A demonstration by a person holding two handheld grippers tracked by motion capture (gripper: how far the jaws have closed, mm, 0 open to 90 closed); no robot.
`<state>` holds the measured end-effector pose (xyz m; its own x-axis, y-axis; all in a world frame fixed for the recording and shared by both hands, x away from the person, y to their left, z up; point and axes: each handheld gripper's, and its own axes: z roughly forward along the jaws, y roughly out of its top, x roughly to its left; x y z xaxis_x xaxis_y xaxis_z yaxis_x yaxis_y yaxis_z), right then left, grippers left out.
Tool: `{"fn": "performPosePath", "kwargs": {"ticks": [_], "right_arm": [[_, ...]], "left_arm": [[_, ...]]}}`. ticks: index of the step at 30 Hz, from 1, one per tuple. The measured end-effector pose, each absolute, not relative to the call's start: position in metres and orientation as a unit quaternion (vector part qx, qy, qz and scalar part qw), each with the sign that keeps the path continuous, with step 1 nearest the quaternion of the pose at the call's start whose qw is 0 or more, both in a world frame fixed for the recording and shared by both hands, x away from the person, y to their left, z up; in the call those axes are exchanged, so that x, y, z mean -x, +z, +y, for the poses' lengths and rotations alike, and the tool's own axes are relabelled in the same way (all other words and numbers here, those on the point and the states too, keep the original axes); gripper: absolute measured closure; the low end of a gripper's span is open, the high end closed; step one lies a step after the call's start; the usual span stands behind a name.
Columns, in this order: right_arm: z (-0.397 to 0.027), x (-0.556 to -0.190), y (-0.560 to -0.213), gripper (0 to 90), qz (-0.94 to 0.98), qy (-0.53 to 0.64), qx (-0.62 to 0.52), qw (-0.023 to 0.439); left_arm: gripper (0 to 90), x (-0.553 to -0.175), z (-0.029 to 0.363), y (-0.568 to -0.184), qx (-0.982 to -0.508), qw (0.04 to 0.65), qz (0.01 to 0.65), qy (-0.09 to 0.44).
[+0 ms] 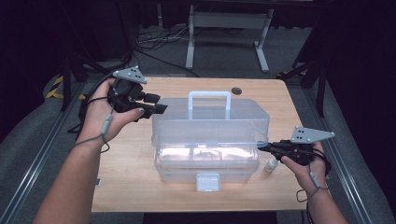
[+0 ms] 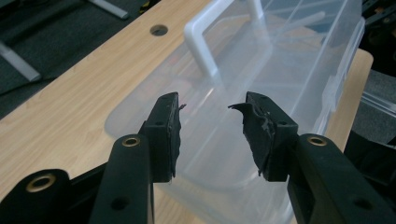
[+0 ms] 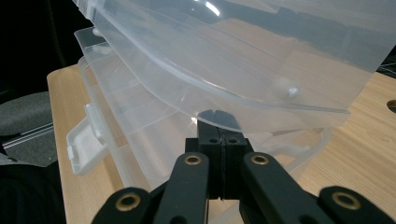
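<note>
Desk (image 1: pixel 140 186): light wood, with 1 cable hole (image 1: pixel 236 90) near the far edge.

Clear plastic box (image 1: pixel 205 161) sits mid-desk with its white front latch (image 1: pixel 208 182) hanging open toward the person. Inside the base, some pale contents show through the wall; too blurred to name.

Lid (image 1: pixel 210 123) of the box is raised off the base, tilted up at the front, white carry handle (image 1: pixel 209 95) on top.

Left gripper (image 1: pixel 156 105) sits at the lid's far-left corner, jaws apart with nothing between them; in the left gripper view the lid's end lies just beyond the pads (image 2: pixel 170 133), not touching.

Right gripper (image 1: pixel 262 147) is at the lid's right front corner, jaws together. In the right gripper view its tip (image 3: pixel 219 126) sits under the lid's rim, apparently propping it rather than pinching it; contact is hard to confirm.

Small white bottle (image 1: pixel 271 164) stands on the desk just beside the box's right front corner, below the right gripper.

Step in hand, as I judge it: swinging the lid open. To do it well, keep the right tip steady under the rim, bring the left jaws onto the lid's edge or wall squarely before closing, lift both ends evenly about the rear hinge so the lid does not twist, and avoid knocking the bottle.
</note>
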<state>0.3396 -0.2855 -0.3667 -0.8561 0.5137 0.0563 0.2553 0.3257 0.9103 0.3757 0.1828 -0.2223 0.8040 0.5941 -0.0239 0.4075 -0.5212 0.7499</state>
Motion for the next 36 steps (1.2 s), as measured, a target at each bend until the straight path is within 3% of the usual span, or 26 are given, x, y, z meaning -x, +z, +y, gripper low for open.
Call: {"fn": "performPosePath", "kwargs": {"ticks": [23, 36], "right_arm": [[-0.284, -0.342, -0.363, 90.0, 0.805, 0.527, -0.239, 0.129], [-0.284, -0.342, -0.361, 90.0, 0.805, 0.526, -0.24, 0.134]], "left_arm": [[59.8, -0.327, 0.248, -0.271, -0.825, 0.429, 0.343, 0.134], [60.3, -0.315, 0.256, -0.292, -0.808, 0.446, 0.357, 0.147]]}}
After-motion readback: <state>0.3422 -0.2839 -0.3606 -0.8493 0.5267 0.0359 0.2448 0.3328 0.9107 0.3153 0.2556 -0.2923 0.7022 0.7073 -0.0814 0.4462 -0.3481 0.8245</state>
